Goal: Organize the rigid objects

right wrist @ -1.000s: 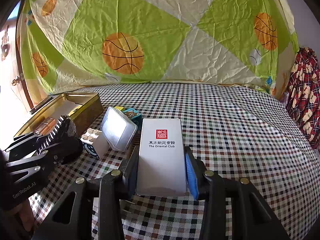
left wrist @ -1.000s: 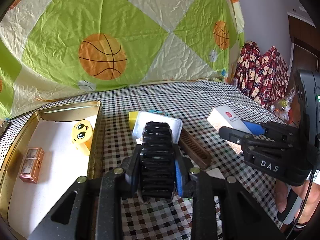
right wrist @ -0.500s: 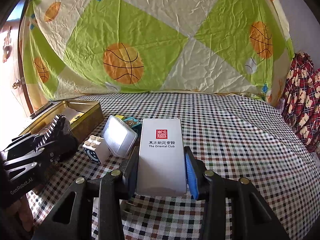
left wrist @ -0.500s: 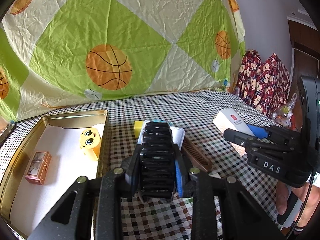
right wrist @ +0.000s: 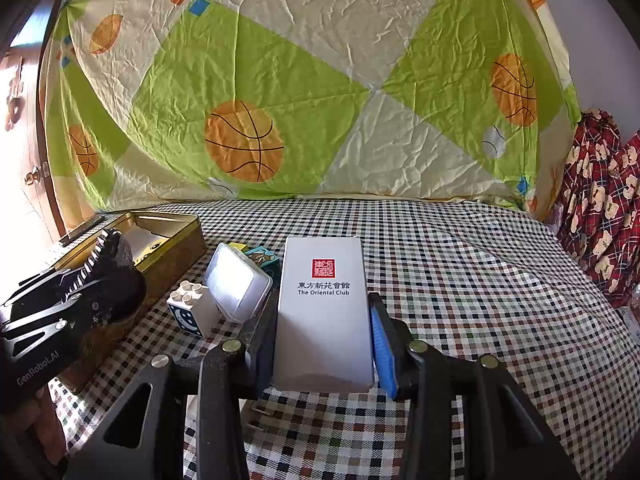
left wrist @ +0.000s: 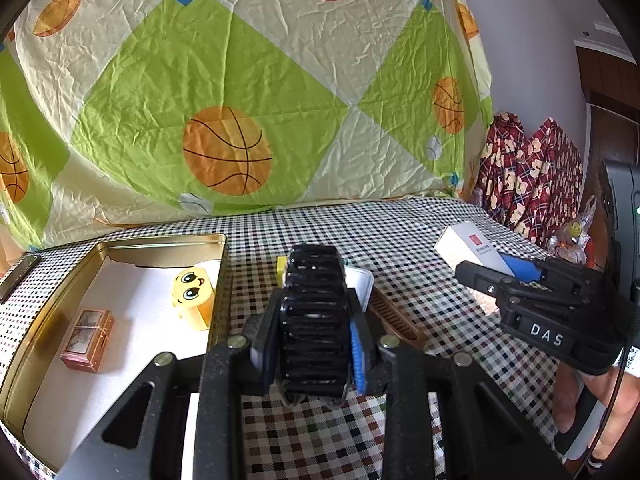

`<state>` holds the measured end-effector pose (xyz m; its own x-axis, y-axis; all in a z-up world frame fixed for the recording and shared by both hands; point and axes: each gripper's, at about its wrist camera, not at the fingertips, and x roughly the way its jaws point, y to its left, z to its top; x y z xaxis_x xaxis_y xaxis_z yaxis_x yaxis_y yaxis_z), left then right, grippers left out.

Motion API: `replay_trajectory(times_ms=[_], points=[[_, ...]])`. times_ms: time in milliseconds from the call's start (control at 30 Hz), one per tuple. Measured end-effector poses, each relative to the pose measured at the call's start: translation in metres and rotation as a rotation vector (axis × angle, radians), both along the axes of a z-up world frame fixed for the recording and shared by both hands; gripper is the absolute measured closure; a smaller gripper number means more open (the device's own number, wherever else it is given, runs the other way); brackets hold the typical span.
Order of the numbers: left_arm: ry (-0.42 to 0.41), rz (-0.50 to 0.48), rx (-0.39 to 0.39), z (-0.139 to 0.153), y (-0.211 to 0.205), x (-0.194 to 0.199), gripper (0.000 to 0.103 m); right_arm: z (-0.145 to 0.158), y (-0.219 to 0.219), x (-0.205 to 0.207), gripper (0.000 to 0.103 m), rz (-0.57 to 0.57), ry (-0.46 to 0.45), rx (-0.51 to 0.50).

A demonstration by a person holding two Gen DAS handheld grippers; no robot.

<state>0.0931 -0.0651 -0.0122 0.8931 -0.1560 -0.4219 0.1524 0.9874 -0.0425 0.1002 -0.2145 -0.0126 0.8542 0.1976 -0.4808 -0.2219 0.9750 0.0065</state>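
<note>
Black ribbed plastic, a toothed round piece [left wrist: 314, 320], clamped narrow in the left tool [left wrist: 316, 344], carried just right of the gold tin tray [left wrist: 160, 242]. Could catch its teeth on the tray's near wall on the way in, or drop onto the yellow face block [left wrist: 191, 294] and the copper-coloured little box [left wrist: 88, 338] already lying on the white liner. White rectangular card box printed "The Oriental Club" [right wrist: 323, 308], pinched by its long sides in the right tool [right wrist: 323, 340] above the checked cloth of the desk [right wrist: 460, 280]; smooth faces, so likely to slide out if tipped further. Just beyond, loose and crowded: white studded block [right wrist: 190, 308], translucent rounded plastic case [right wrist: 238, 282], brown comb [left wrist: 394, 316], all easily knocked by either tool passing low. Hard to make out: yellow and teal pieces behind the case, mostly covered; the black piece's true shape; the tray's far corner. Farther back, basketball-print sheet [right wrist: 320, 100].
</note>
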Motion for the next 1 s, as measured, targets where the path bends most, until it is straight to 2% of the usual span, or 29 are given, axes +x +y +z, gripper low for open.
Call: replay_trajectory(times_ms=[1000], points=[[-0.101,0.035,0.003,0.008,0.002,-0.016,0.076,0.010,-0.003,-0.020,0.059,-0.020,-0.122,0.008]])
